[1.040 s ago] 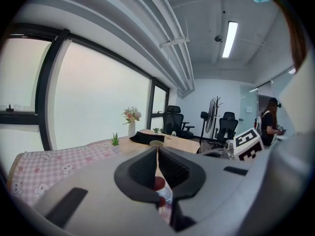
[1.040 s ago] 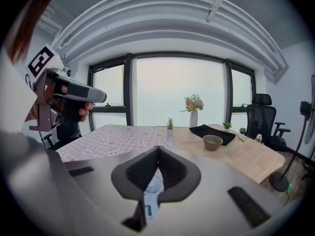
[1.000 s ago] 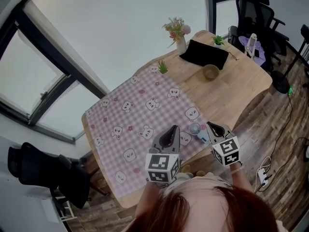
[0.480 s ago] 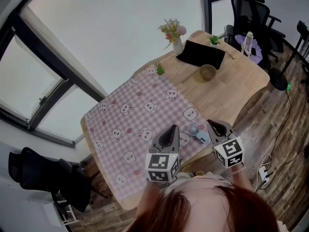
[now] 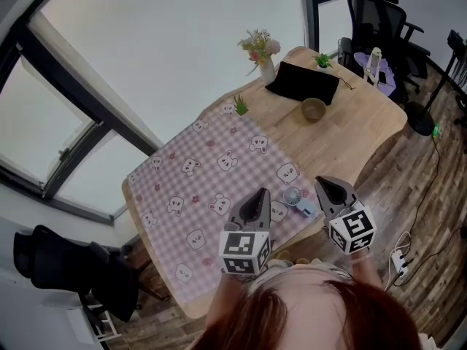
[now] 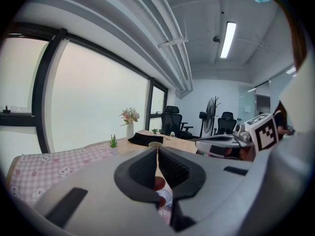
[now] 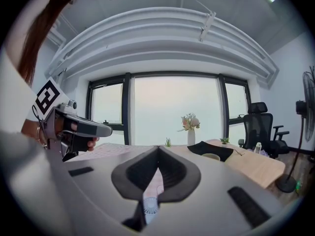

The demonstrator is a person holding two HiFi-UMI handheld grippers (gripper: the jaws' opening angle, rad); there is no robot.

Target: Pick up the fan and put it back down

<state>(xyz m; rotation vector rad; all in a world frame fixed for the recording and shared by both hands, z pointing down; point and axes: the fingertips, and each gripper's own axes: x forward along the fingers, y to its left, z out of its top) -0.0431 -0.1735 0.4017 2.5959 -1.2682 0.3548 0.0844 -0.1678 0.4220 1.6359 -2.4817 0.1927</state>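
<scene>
A small pale-blue hand fan lies on the pink checked tablecloth near the table's front edge, handle toward me. It lies between the two grippers, touched by neither. My left gripper hovers to its left with jaws shut and nothing in them. My right gripper hangs above and to the fan's right, also shut and empty. In the left gripper view the jaws meet, and the fan shows below them. Under the closed jaws in the right gripper view, the fan is partly hidden.
On the bare wood at the far end stand a vase of flowers, a black pouch, a small bowl and two tiny plants. Office chairs and a power strip occupy the floor at right.
My right gripper has risen and drifted a little right, away from the fan. The left gripper and the fan have stayed put.
</scene>
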